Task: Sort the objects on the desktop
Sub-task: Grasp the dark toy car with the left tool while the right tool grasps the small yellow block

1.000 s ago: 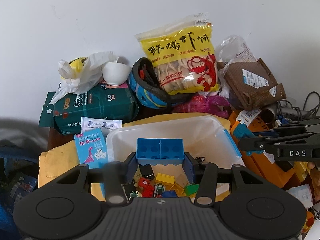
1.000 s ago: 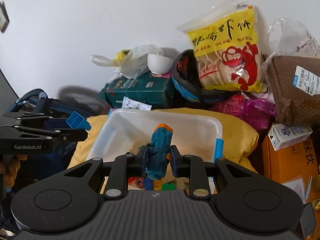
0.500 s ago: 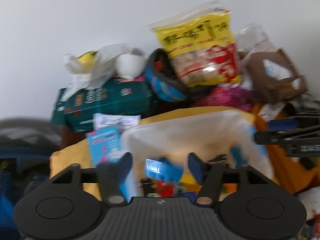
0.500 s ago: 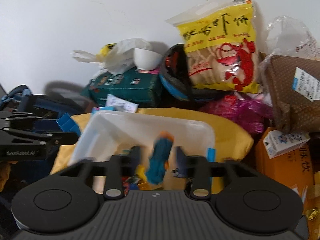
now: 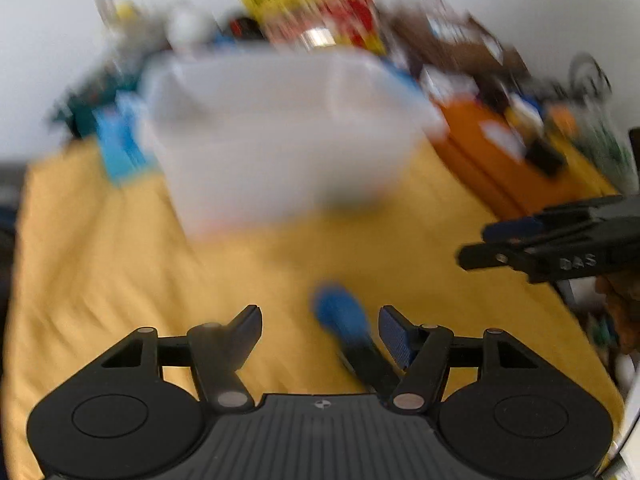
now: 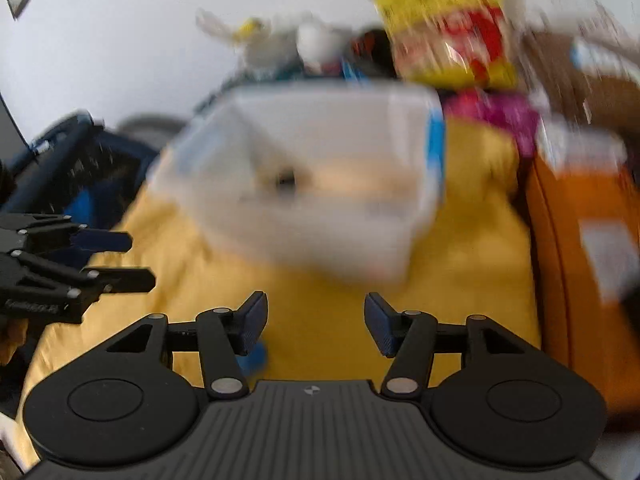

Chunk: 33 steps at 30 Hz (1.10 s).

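Note:
Both views are blurred by motion. A white plastic bin [image 5: 280, 136] stands on a yellow cloth [image 5: 120, 264]; it also shows in the right wrist view [image 6: 320, 184]. My left gripper [image 5: 320, 330] is open and empty, low over the cloth, in front of the bin. A blue and black object [image 5: 344, 320] lies on the cloth between its fingers, nearer the right one. My right gripper [image 6: 316, 326] is open and empty, also in front of the bin. A small blue thing [image 6: 252, 358] shows by its left finger.
Behind the bin are a yellow snack bag [image 6: 444, 24], a brown package [image 5: 460, 44] and a white bowl [image 6: 316, 44]. Orange boxes [image 6: 580, 248] stand to the right. A dark blue bag [image 6: 80, 164] sits at the left. The right gripper appears in the left view [image 5: 560, 248].
Both grippers opened and dropped the blue brick and the teal toy into the bin. Both then pulled back and down toward the near cloth.

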Each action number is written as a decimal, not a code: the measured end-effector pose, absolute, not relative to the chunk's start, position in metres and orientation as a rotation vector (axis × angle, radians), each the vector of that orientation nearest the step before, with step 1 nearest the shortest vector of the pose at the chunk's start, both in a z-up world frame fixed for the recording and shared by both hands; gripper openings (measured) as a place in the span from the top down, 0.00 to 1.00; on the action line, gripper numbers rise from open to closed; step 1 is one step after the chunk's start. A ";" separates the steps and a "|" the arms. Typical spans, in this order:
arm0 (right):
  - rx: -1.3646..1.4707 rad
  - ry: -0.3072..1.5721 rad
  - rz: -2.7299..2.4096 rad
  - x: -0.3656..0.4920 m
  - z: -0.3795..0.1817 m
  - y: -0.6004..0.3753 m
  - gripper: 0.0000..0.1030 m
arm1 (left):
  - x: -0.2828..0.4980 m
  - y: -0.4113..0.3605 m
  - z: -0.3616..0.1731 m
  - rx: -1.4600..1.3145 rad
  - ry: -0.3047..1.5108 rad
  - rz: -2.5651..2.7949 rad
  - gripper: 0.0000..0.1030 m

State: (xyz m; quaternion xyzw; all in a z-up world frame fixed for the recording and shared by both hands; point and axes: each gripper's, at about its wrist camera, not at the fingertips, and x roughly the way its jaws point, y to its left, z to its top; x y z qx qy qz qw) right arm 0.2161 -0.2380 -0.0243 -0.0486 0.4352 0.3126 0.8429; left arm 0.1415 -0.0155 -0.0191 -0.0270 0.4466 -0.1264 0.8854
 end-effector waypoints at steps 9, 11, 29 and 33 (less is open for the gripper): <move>-0.112 0.997 0.628 0.167 -0.067 -0.261 0.44 | 0.149 -0.060 -0.070 -0.029 0.995 -0.253 0.46; -0.114 0.990 0.641 0.165 -0.064 -0.260 0.44 | 0.152 -0.058 -0.076 -0.047 1.008 -0.255 0.53; -0.299 0.935 0.783 0.163 -0.098 -0.185 0.73 | 0.112 -0.004 -0.064 -0.044 0.963 -0.207 0.66; -0.251 0.927 0.783 0.162 -0.084 -0.195 0.73 | 0.108 0.013 -0.046 -0.102 0.936 -0.172 0.70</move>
